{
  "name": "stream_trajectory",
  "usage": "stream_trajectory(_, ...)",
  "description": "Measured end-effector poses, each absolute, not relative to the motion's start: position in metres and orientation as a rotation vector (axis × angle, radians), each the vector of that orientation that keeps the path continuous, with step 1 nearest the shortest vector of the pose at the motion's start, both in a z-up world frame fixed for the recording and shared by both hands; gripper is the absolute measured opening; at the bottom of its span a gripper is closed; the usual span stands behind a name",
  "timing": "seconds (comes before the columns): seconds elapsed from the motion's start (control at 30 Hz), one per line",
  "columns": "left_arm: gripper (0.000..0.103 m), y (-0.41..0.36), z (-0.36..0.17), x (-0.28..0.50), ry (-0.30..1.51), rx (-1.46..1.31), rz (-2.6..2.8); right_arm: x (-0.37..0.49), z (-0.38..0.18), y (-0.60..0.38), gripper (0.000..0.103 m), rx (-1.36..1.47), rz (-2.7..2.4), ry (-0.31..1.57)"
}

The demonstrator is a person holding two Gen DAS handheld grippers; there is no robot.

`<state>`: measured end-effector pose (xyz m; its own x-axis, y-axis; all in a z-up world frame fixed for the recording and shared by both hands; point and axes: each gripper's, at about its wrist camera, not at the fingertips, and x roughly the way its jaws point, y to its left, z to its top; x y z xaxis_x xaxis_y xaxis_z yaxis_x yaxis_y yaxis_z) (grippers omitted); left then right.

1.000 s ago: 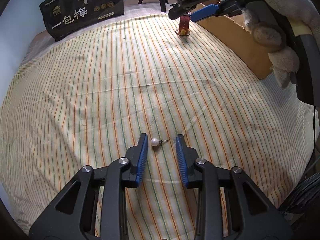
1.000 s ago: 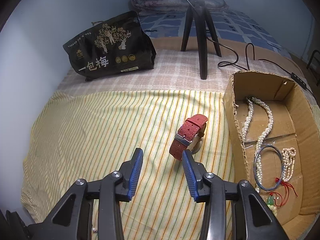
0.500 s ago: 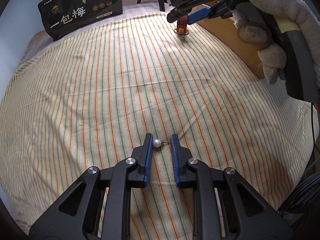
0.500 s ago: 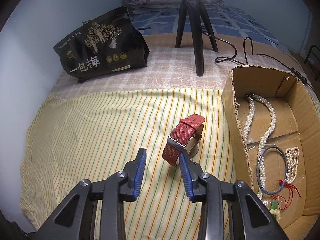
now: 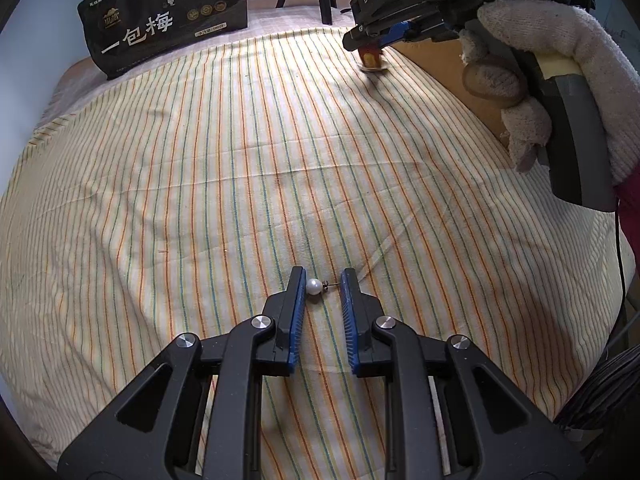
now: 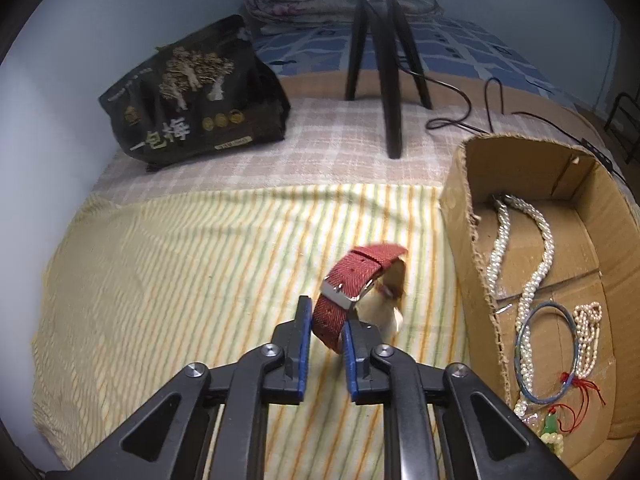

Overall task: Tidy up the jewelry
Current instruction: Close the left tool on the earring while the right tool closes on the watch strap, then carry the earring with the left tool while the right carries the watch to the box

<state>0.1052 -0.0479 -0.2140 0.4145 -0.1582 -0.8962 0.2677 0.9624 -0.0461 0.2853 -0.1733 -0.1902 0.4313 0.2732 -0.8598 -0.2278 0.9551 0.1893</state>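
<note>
Two grippers work: the right gripper (image 6: 325, 330), jaws closing, pinches the red watch strap (image 6: 352, 288) mid-frame, cardboard box (image 6: 472, 248) just right; the left gripper (image 5: 322, 284) clamps the pearl earring (image 5: 313, 287) endwise, lower centre.

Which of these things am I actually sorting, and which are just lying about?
In the job: pearl earring between the left gripper's pads; red watch, on which the right gripper is closing; cardboard box holding pearl necklaces and a bangle.

Lying about: black snack bag, tripod, cable, folded blanket.
</note>
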Motion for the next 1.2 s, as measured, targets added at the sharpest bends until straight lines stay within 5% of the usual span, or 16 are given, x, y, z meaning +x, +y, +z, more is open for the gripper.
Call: stream_trajectory(1.2, 0.016, -0.08, -0.153, 0.107, 0.958, 0.032, -0.311, 0.238, -0.096, -0.214, 0.002, 0.133, 0.423, 0.93)
